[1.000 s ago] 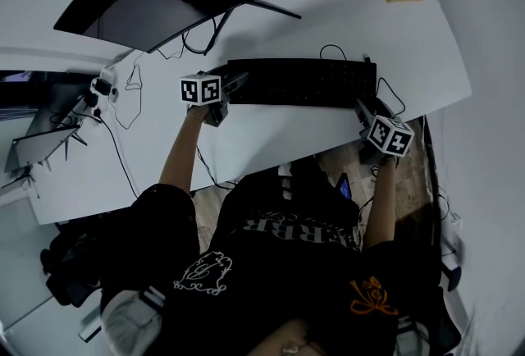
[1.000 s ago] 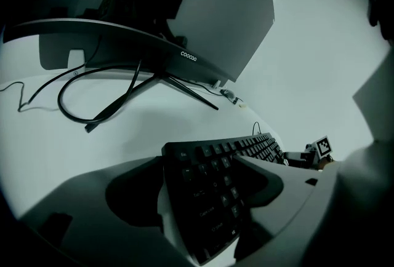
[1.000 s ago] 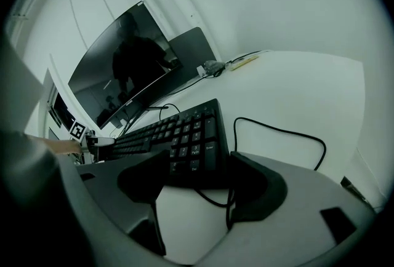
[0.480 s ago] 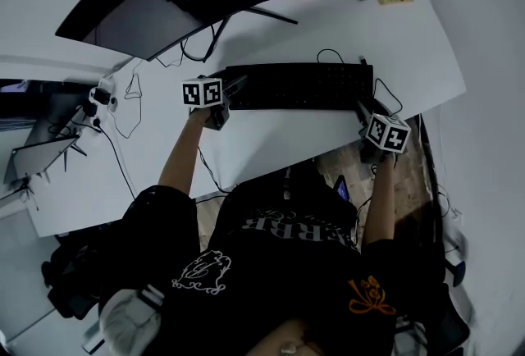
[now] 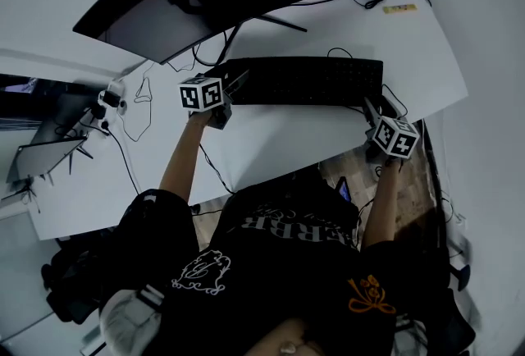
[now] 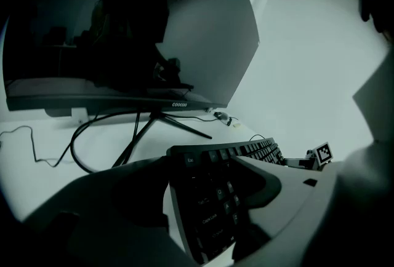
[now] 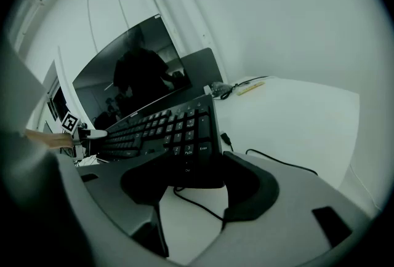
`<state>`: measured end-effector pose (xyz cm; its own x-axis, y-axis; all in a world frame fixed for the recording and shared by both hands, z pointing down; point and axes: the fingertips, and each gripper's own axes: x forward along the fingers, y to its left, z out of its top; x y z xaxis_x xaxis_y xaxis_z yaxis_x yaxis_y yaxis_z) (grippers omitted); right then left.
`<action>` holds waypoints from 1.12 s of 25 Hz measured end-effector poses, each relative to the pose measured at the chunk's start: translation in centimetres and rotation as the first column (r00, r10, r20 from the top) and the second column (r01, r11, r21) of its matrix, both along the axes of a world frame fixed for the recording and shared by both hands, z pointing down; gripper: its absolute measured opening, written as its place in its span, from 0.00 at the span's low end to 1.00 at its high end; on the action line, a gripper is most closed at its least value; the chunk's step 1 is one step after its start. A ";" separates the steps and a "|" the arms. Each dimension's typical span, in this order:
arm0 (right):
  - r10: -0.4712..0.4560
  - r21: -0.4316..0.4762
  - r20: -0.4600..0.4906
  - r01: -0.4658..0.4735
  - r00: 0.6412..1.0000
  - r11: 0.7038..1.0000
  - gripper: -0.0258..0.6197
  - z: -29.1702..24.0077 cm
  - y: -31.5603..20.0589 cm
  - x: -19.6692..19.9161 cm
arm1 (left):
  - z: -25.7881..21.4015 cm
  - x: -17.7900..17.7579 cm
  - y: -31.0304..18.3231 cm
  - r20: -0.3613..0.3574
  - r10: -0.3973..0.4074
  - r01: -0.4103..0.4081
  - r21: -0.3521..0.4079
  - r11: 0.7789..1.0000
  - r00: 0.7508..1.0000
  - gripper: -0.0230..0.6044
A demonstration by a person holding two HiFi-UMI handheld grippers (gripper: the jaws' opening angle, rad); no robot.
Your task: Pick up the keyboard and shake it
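Two steps remain, lift and shake: the right claw (image 7: 194, 164) clamps one end of the flat black plastic keyboard (image 5: 308, 81), while the left claw (image 6: 203, 164) is closing round the end between its jaws.

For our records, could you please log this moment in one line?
left gripper: jaws closing around keyboard | right gripper: clamped on keyboard
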<state>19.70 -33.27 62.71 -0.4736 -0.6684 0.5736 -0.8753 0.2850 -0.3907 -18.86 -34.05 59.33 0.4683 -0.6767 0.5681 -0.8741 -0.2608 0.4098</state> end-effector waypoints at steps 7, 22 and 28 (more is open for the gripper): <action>0.038 0.144 0.061 -0.046 0.997 0.989 0.44 -4.8 -0.5 -0.1 | -7.7 0.2 -1.4 0.067 0.044 -0.057 0.206 0.977 0.997 0.55; 0.018 0.320 0.201 -0.083 0.979 0.944 0.44 -9.3 0.2 -2.4 | -20.8 0.3 1.4 0.339 0.024 -0.222 0.559 0.799 0.941 0.55; -0.007 0.322 0.165 -0.048 0.986 0.946 0.44 -7.9 0.6 -3.1 | -21.2 0.5 3.3 0.430 0.008 -0.281 0.576 0.768 0.903 0.54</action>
<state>16.56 -32.62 54.80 -0.5261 -0.8154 0.2414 -0.8150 0.4023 -0.4171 -18.39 -30.78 38.10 0.4277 -0.8800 0.2066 -0.8494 -0.4694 -0.2411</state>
